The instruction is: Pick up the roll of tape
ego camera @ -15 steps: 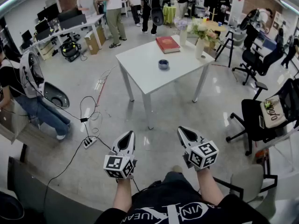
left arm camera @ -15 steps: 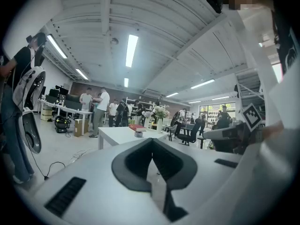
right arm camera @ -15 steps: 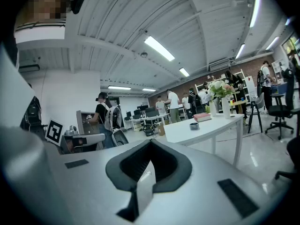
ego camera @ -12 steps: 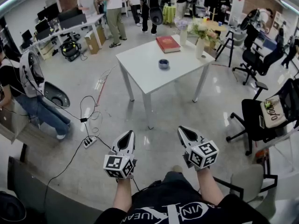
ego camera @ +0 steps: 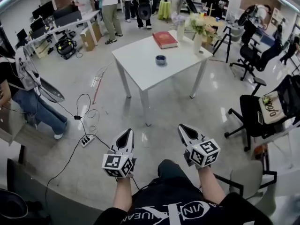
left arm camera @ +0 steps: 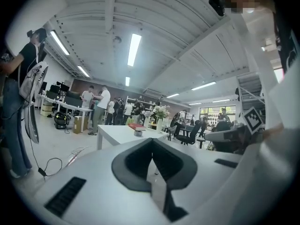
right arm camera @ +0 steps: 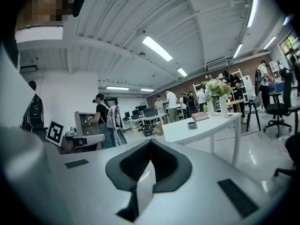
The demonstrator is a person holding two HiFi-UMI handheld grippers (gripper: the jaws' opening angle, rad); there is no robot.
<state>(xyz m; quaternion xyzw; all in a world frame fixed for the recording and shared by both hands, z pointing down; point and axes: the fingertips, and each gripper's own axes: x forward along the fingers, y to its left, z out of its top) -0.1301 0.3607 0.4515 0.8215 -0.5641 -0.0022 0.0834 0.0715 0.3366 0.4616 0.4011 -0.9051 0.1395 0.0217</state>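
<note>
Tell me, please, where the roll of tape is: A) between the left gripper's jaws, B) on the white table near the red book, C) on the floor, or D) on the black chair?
B: the roll of tape lies on the white table near the red book; the left gripper is shut and empty.

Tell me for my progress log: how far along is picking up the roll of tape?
Done: nothing visible; the roll of tape sits untouched on the white table, near the red book. In hand: nothing; the left gripper and right gripper are both shut and empty, held over the floor well short of the table. Left: approach the table, open a gripper, close on the roll, lift.
</note>
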